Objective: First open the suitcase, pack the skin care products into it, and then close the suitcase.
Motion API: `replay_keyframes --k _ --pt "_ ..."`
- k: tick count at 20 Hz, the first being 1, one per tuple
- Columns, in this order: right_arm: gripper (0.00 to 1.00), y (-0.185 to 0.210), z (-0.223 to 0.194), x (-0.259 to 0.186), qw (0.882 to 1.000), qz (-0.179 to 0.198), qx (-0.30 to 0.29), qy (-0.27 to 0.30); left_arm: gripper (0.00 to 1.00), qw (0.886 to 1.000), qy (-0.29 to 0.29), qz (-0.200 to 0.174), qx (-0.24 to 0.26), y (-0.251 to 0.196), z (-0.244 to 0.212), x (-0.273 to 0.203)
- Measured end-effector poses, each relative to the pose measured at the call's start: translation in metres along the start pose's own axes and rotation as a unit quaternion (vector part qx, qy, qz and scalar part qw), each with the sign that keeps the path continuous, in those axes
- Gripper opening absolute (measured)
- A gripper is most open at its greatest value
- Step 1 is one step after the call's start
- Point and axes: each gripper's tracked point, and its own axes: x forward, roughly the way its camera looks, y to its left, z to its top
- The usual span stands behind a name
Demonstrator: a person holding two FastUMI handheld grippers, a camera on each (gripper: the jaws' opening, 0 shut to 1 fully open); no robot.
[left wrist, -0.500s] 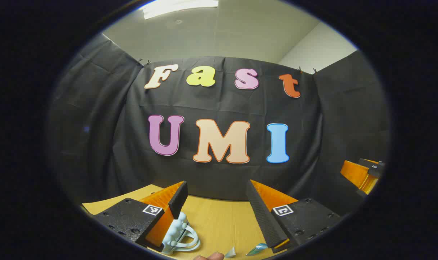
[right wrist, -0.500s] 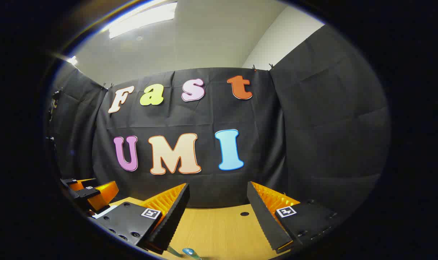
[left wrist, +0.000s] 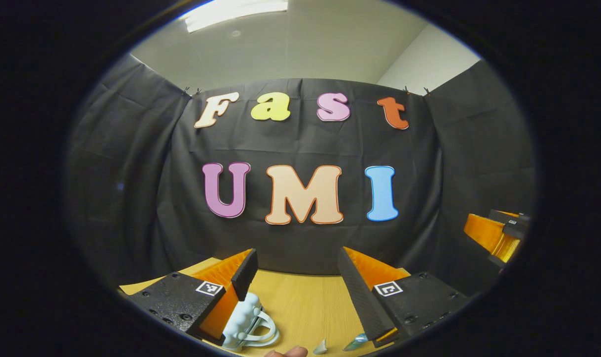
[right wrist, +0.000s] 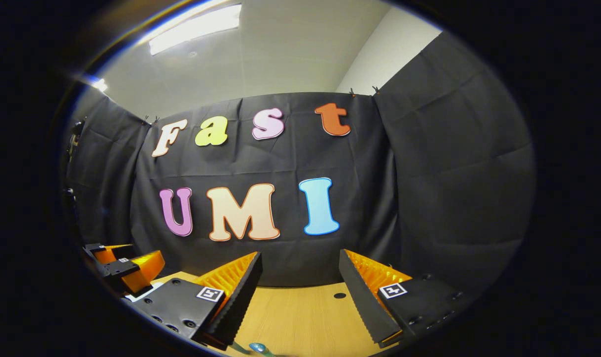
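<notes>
Since half a second ago, slight shift only: in the left gripper view the far wall sits a little lower and the pale blue suitcase (left wrist: pixel 245 320) shows a touch more of its handle; in the right gripper view the wooden table (right wrist: pixel 305 317) has slid marginally down. Left gripper (left wrist: pixel 298 285) held level above the table, jaws wide apart, nothing between them. Right gripper (right wrist: pixel 300 292) likewise spread wide and empty, held beside the left, each visible at the edge of the other's view. Suitcase, small and bumpy-shelled, lying on the table just below and beside the left gripper's left finger, partly hidden by it; lid state not determinable from this angle, though apparently closed. Small translucent teal items (left wrist: pixel 355 341) at the bottom edge, near a fingertip (left wrist: pixel 290 352) of a hand; probably skin care products, too cropped to confirm. Judged stage: start of task. Opening, packing and closing all apparently outstanding.
</notes>
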Motion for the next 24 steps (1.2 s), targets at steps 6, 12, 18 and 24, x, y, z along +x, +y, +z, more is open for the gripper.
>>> replay_keyframes --k 6,12,18,24 --pt "0.97 0.005 -0.009 -0.001 1.000 0.021 -0.016 -0.001 0.94 0.999 0.034 0.019 -0.001 0.004 -0.033 0.005" --pt "0.97 0.006 -0.043 0.007 0.999 0.045 -0.011 0.028 0.95 0.993 0.101 0.049 0.037 0.024 -0.094 0.007" --pt "0.98 0.016 -0.062 0.019 0.999 0.011 -0.008 0.048 0.94 0.978 0.204 0.024 0.040 0.041 -0.177 0.021" --pt "0.97 0.023 -0.081 0.021 0.997 -0.015 -0.028 0.074 0.95 0.944 0.330 0.005 0.024 0.049 -0.260 0.022"
